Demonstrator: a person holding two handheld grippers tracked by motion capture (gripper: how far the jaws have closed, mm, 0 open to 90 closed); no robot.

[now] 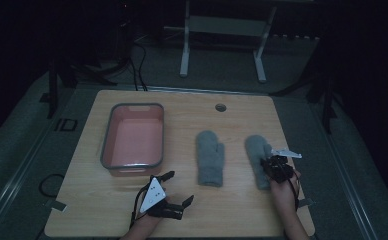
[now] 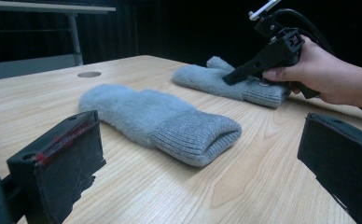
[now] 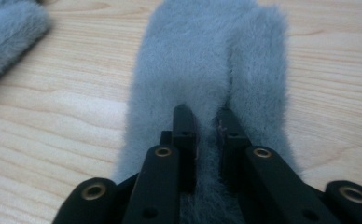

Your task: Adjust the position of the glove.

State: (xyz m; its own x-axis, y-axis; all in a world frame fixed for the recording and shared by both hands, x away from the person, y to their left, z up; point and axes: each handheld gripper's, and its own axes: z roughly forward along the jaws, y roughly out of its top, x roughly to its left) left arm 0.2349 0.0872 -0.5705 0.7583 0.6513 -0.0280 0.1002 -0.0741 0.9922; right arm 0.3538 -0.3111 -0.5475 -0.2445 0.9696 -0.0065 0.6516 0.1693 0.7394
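Note:
Two grey fuzzy mittens lie flat on the wooden table. The left mitten (image 1: 210,157) (image 2: 156,116) (image 3: 9,32) rests untouched, its cuff toward me. My right gripper (image 1: 268,164) (image 2: 233,78) (image 3: 208,116) points down onto the right mitten (image 1: 255,149) (image 2: 202,74) (image 3: 207,56) near its cuff, jaws pinched on a raised fold of its fur. My left gripper (image 1: 178,188) (image 2: 200,186) rests low near the table's front edge, jaws wide open and empty, facing the left mitten's cuff.
A pink tub with a grey rim (image 1: 137,105) stands at the table's left, behind my left gripper. A round cable hole (image 1: 220,107) (image 2: 89,74) sits near the far edge. A white desk frame (image 1: 222,30) stands on the floor beyond the table.

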